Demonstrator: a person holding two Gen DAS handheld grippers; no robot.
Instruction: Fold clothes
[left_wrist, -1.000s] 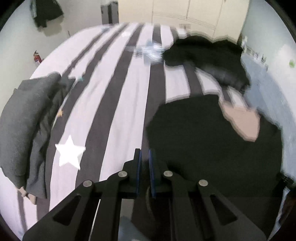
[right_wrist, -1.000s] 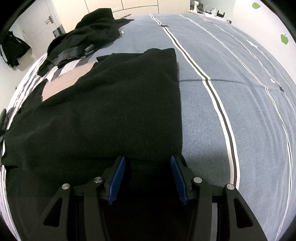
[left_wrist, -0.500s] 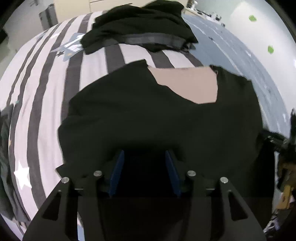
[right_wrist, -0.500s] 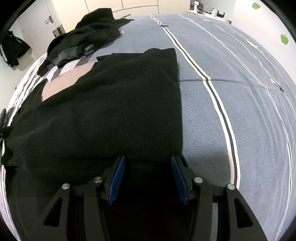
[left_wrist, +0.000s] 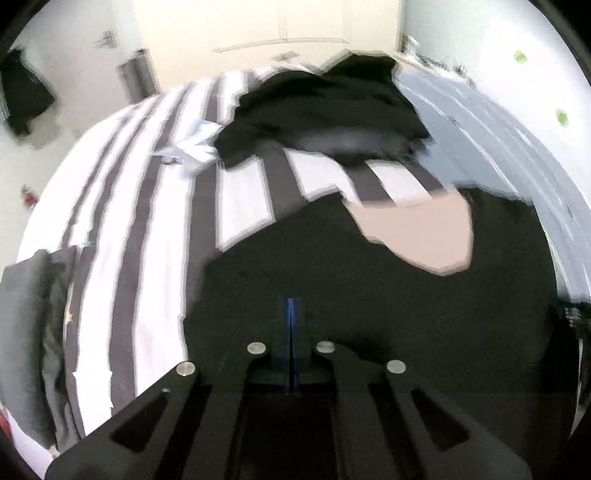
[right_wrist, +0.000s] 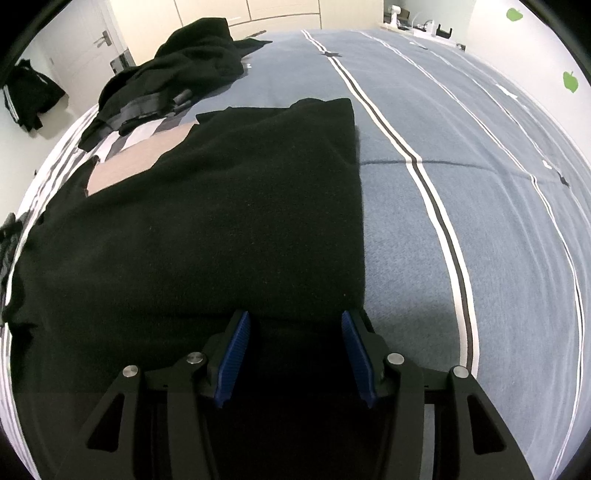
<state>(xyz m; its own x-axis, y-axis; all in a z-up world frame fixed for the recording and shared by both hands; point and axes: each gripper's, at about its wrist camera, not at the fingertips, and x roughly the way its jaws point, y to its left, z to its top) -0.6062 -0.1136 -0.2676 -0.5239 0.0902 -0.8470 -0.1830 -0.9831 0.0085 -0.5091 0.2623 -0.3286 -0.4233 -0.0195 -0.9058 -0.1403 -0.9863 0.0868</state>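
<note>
1. While both tongs sit at the near hem of the black garment (left_wrist: 369, 295), this is the layout, L to R, all placed vs. that garment.
2. Far L of it: a grey stack of clothes (left_wrist: 26, 314), well apart, at the bed's edge.
3. Between stack and garment: white-and-grey striped bedcover (left_wrist: 155, 221), lying flat. The view is blurred.
4. Left gripper (left_wrist: 290, 325): over the garment's near L part, blue pads fully together. Can't tell if a fold of cloth is caught between them.
5. The garment itself: spread flat, long axis running away from both tongs toward the far side of the bed. A tan panel (left_wrist: 417, 236) shows at its far end.
6. Right gripper (right_wrist: 295, 354): at the near R corner, jaws about half wide, pads apart either side of the hem, not visibly pressing cloth.
7. My read: the next fold turns on that near hem. It lies right at both tips, so both hands are about equally near, R one already astride it.
8. Beyond the garment: a loose black pile (left_wrist: 325, 107), apart from it.
9. R of it: blue bedcover (right_wrist: 461, 166) with thin stripes, touching the garment's straight R edge.
10. Room past the bed: cream wardrobe (left_wrist: 280, 26), a door (right_wrist: 85, 44) far L, green apple stickers (right_wrist: 570, 81) on the R wall.
</note>
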